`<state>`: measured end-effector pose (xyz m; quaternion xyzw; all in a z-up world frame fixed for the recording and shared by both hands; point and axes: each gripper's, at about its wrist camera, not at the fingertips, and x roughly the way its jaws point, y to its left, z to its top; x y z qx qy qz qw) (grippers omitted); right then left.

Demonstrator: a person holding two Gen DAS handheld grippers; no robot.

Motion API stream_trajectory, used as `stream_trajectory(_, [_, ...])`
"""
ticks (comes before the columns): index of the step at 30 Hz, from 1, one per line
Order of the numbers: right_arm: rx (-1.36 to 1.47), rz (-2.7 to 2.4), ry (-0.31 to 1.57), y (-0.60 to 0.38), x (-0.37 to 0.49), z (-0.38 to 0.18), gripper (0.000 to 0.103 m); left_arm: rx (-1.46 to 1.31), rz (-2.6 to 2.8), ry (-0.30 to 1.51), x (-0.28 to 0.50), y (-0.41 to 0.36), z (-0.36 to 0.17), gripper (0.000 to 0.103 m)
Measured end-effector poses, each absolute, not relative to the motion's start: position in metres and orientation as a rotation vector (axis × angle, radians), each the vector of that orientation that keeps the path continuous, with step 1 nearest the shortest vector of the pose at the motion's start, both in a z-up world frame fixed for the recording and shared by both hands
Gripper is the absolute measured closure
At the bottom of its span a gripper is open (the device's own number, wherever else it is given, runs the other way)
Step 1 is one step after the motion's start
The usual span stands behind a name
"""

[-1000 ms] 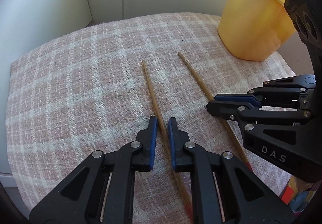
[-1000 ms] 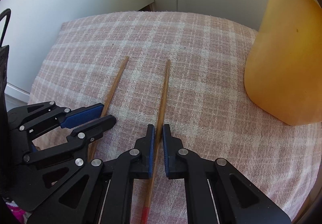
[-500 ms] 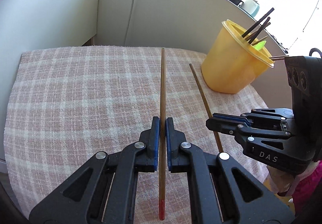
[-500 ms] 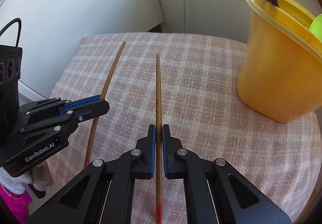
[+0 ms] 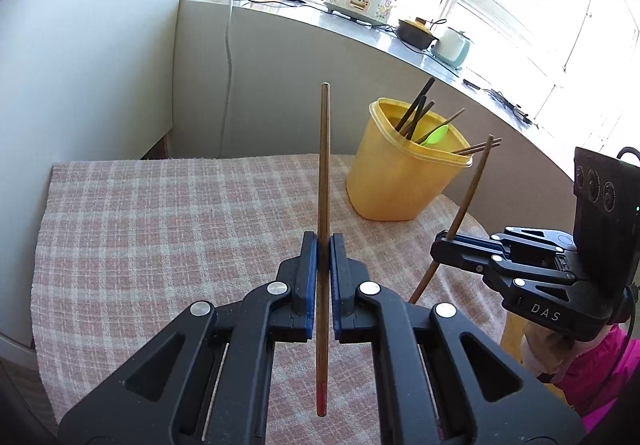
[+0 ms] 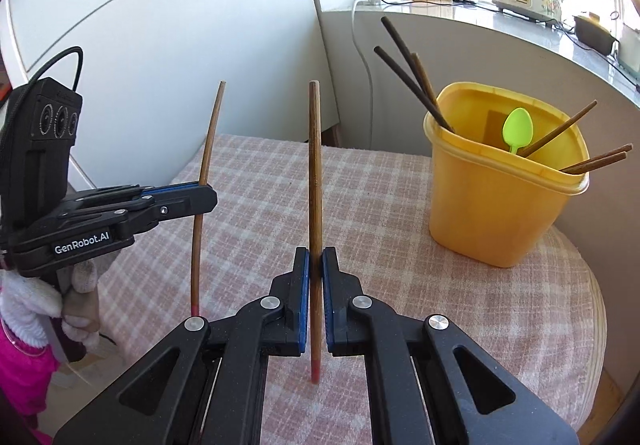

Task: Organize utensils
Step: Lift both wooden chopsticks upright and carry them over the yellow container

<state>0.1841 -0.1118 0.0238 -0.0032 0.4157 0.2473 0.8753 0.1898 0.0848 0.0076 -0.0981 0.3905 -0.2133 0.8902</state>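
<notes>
Two wooden chopsticks with red-painted ends are up off the checked cloth (image 5: 160, 245), one in each tool. The left gripper (image 5: 323, 245) has its blue pads pressed together on the left chopstick (image 5: 323, 173), which stands nearly upright between the jaws, red end down and plain tip above. The right gripper (image 6: 316, 265) is likewise pinched tight on the right chopstick (image 6: 314, 165), held the same way up. In the left wrist view the right gripper (image 5: 444, 243) shows side-on at the right edge, clamping its chopstick (image 5: 472, 189) at a slant just beside the yellow tub (image 5: 392, 181). In the right wrist view the left gripper (image 6: 208, 197) shows at the left edge, gripping its chopstick (image 6: 204, 173).

The yellow tub (image 6: 492, 213) stands on the cloth near the far right of the table and holds dark chopsticks (image 6: 408, 77), brown chopsticks (image 6: 592, 161) and a green spoon (image 6: 517, 133).

Readable writing: "DAS" on the right gripper's body, "GenRobot.AI" on the left gripper's body.
</notes>
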Motion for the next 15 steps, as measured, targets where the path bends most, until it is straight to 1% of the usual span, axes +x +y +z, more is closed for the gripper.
stream_trajectory(9, [0.025,0.460,0.744,-0.143,0.163,0.049,0.098,-0.182,-0.519,0.670,0.187,0.054,0.053,0.099])
stream_trajectory(15, [0.057,0.428,0.686,-0.167,0.162,0.069,0.098,-0.208,-0.558,0.604,0.203,0.035,0.077,0.099])
